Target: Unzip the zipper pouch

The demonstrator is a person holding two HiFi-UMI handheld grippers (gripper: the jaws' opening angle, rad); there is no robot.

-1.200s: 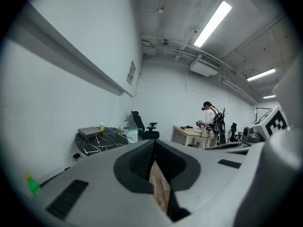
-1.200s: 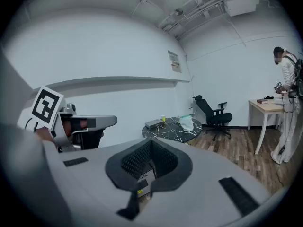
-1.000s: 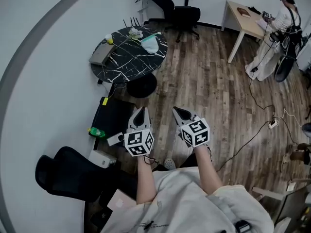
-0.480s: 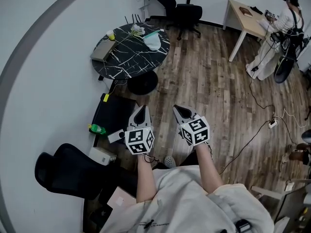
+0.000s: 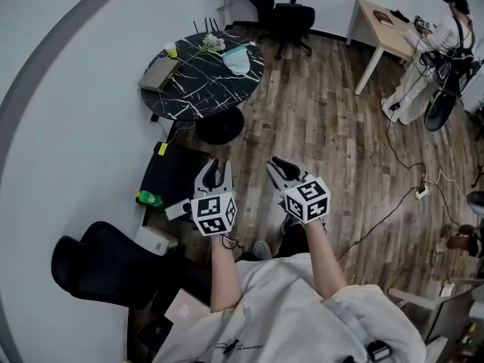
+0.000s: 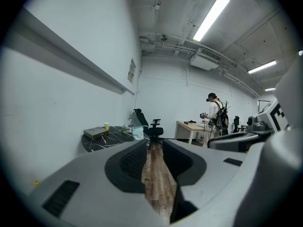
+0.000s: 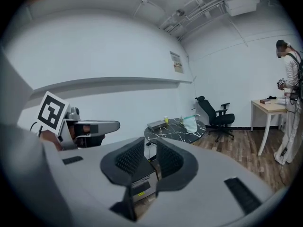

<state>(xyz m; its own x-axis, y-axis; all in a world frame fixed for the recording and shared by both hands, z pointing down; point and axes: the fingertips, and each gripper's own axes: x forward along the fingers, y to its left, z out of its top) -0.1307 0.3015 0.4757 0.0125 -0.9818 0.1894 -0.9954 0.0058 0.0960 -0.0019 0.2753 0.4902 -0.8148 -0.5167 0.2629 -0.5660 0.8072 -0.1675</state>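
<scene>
While spreading both empty jaw pairs, bring left gripper [image 5: 214,171] and right gripper [image 5: 278,166] to far marble table [image 5: 198,89], squaring onto pale pouch [image 5: 237,61].

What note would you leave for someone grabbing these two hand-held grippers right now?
Left hand-held gripper: jaws opening, nothing between them, held over the floor.
Right hand-held gripper: jaws opening, also empty, beside the left one.
Pouch: lying on the round black table, well ahead of both grippers, untouched.
Done: nothing yet; the zipper is too small to read from here.
Left: walk to the table, hold the pouch with one gripper, pull the zipper open with the other.
</scene>
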